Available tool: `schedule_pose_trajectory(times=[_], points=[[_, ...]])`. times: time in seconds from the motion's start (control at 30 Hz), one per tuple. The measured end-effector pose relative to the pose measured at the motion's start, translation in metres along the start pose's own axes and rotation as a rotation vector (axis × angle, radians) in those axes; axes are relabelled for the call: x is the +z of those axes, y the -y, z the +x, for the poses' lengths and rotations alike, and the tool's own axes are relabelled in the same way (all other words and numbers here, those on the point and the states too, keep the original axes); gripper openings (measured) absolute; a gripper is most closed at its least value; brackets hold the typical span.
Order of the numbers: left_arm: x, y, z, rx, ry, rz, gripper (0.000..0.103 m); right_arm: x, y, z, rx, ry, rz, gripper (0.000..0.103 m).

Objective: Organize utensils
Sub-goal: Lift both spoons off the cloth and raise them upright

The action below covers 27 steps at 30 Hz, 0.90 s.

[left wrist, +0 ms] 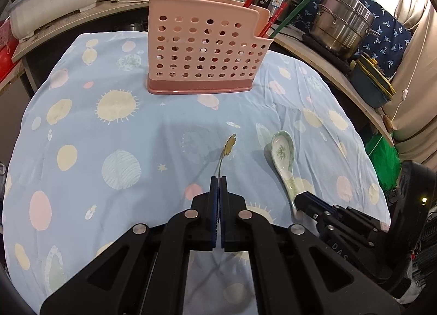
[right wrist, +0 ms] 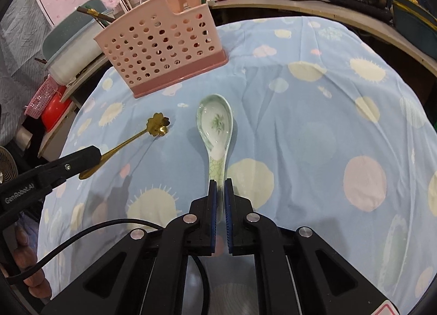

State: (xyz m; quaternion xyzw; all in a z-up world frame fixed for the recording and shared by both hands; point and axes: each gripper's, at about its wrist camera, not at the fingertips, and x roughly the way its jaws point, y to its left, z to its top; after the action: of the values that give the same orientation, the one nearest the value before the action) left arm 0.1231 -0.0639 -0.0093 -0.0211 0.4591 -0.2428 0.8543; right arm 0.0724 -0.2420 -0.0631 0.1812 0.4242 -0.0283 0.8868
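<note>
Gripping gold spoon (right wrist: 131, 143), ceramic spoon (right wrist: 217, 134)

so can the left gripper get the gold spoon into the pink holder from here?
Probably yes. The left gripper is shut on the gold spoon, and only bare cloth lies between it and the pink holder. Chopsticks crowd some slots.

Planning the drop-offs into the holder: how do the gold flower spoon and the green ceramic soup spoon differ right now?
The gold flower spoon is thin metal with a slim stem; the ceramic soup spoon is broad, pale green and thick-handled. The gold spoon is lifted off the cloth, clamped in the left gripper; the soup spoon's bowl lies on the tablecloth, its handle between the right gripper's fingers. Both bowls point toward the pink utensil holder.
</note>
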Motion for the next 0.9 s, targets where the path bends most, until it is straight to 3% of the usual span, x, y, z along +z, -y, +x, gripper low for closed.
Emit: schedule_pose_trajectory(times=[0.33,0.47,0.57,0.9], points=[[0.000,0.000,0.002,0.000,-0.006,0.003,0.000,0.000,-0.004,0.010,0.028,-0.024,0.013,0.015],[-0.001,0.000,0.003,0.002,-0.009,0.002,0.000,0.000,-0.008,0.012,0.014,-0.023,-0.013,0.015],[-0.001,0.000,0.002,0.001,-0.010,0.002,0.000,-0.001,-0.011,0.011,0.001,-0.022,-0.032,0.009],[0.013,-0.001,-0.024,0.017,0.041,0.021,0.000,0.021,-0.019,-0.028,-0.034,0.071,-0.072,0.007]])
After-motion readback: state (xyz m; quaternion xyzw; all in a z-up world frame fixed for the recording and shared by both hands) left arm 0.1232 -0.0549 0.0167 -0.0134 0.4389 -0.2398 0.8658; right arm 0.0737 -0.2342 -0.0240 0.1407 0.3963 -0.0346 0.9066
